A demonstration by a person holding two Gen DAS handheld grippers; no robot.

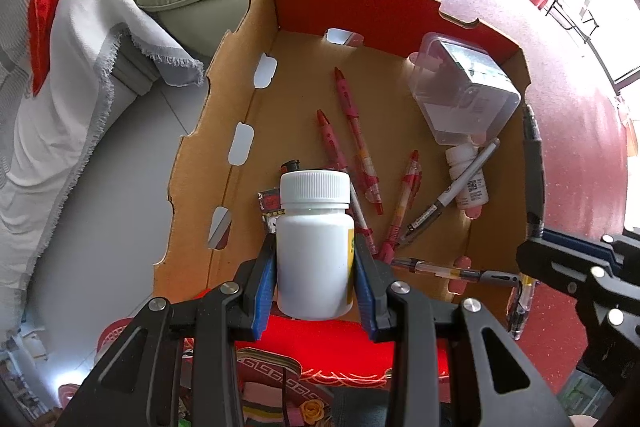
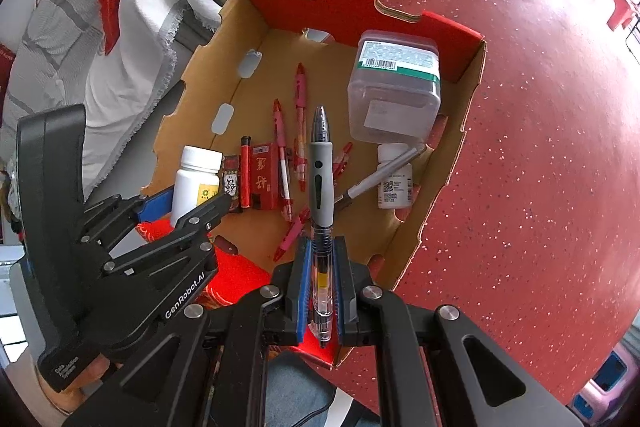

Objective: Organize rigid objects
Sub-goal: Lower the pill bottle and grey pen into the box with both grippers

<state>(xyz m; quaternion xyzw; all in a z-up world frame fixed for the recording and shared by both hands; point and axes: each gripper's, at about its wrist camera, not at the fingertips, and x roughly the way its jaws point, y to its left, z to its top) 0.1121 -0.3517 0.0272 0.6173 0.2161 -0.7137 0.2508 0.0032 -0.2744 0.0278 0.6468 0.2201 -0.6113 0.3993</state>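
The left gripper [image 1: 315, 279] is clamping a white pill bottle [image 1: 314, 247] between its blue pads, gripping the body while the ribbed cap is pointing away from the wrist, so the bottle's long axis is running straight out along the fingers. Directly beyond and below it, the cardboard box [image 1: 240, 75] is lying open, its floor already holding red pens [image 1: 352, 131], a clear plastic container [image 1: 464, 91] off to the far right and a small white bottle [image 1: 468, 183] under a silver pen. The right gripper [image 2: 323, 291] is pinching a grey-grip pen [image 2: 321, 179] with its jaws nearly together, the pen's length also lying along the fingers, tip aimed forward over the box. In the right wrist view the left gripper is sitting just to the left, over the box's near left corner beside a red packet [image 2: 264, 175]. Both loads are hanging over the box interior, so each release probably needs only a short descent; the bottle is looking nearer to the floor.
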